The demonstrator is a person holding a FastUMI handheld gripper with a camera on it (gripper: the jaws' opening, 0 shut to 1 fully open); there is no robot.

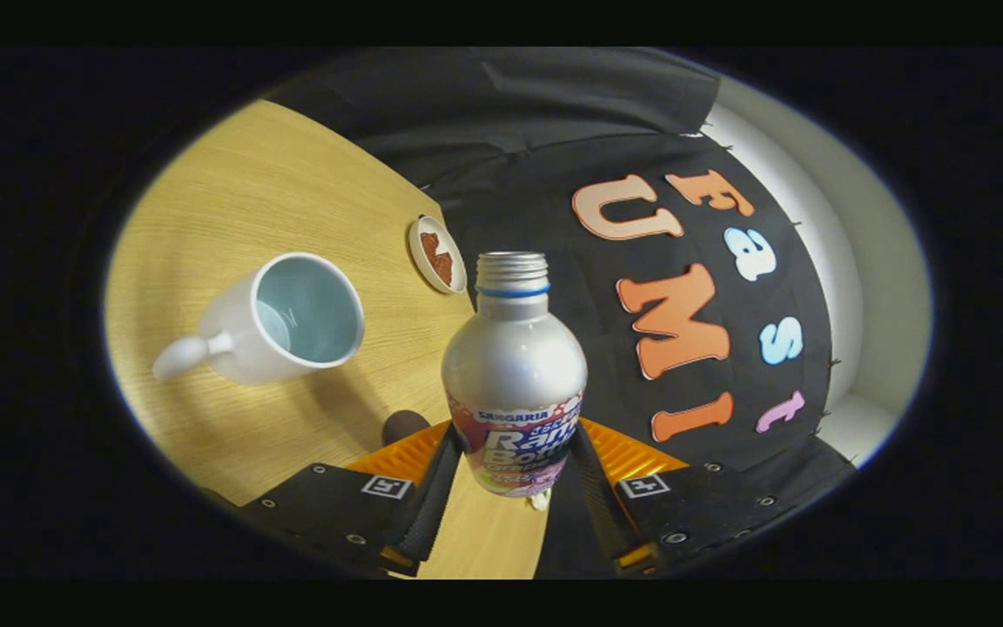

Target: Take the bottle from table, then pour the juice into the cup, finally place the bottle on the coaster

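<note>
Pale wood tabletop (232,200) runs out to a curved edge, with black cloth hanging behind it as the booth's wall, and the whole scene sits tilted, which tells me the gripper itself is canted over.

And there's the bottle (514,374), silver with a printed band round its lower body, held fast in the gripper (514,461). Both fingers press on that printed band, one on each side, jaws closed on it down low. That low hold makes sense: it leaves the neck and mouth free and well ahead of the fingers for pouring. The cap is off, bare threads showing above a blue ring.

Whether the bottle's base is touching the table I can't quite tell, though the lean of everything suggests it's up in the air and being swung round.

Off to the left of the bottle, beyond the fingers, stands the cup (288,318), white outside, pale blue inside, handle pointing away from the bottle. Its mouth is wide open and looks empty, so my read is that the pour hasn't begun. The bottle's mouth is near the cup but not over it yet.

Further back, close to the table's edge, lies the coaster (437,253), a small round disc with a reddish centre, waiting for the bottle. It's set clear of the cup, so the last placement shouldn't crowd anything.
</note>
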